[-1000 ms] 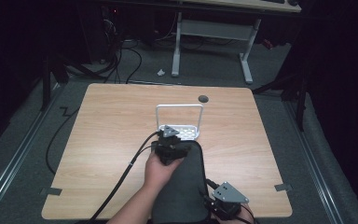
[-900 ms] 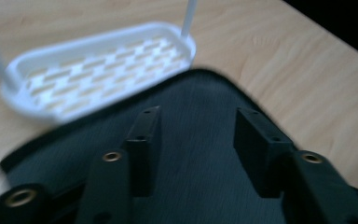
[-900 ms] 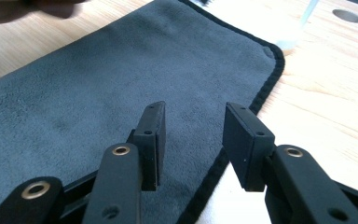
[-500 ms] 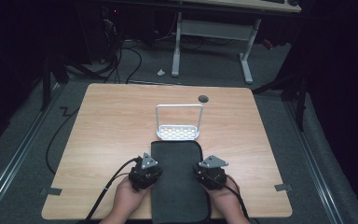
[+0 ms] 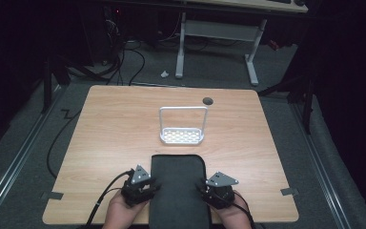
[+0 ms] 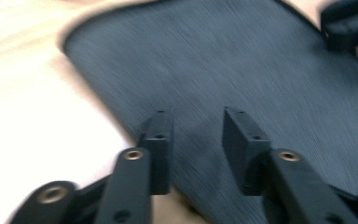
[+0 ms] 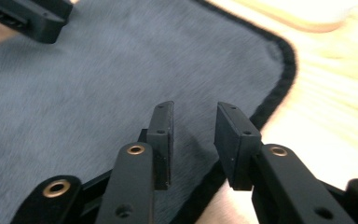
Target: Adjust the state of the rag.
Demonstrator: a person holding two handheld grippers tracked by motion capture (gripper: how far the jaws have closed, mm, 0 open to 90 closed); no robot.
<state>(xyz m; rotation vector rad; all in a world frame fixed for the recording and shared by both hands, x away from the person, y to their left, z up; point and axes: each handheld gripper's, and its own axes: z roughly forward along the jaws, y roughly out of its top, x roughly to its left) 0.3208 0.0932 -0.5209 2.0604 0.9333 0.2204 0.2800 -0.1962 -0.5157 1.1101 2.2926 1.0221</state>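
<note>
A: Item one, lower left of the high view?

B: Left gripper (image 5: 140,187), held in a hand at the near table (image 5: 114,124) edge, just beside the left long edge of the dark mat (image 5: 178,183). In the left gripper view its jaws stand apart with nothing between them, tips hanging over the mat's (image 6: 223,70) left margin. That picture is blurred; contact with the fabric cannot be told.

A: Item two, centre?

B: The mat itself, grey cloth with a black bound edge. Long axis runs from the near table edge toward the white wire rack (image 5: 182,126), which stands just beyond its far short end. The mat lies between the two grippers, equally near to each.

A: Item three, lower right?

B: Right gripper (image 5: 218,189), mirrored at the right long edge. In the right gripper view the jaws are likewise parted and empty, straddling the mat's (image 7: 98,79) black border, one pad over cloth, the other nearer bare wood.

A: Governing relation?

B: Each edge lies directly under its own jaws; a paired pinch on both sides looks likeliest, as a judgement only.
</note>
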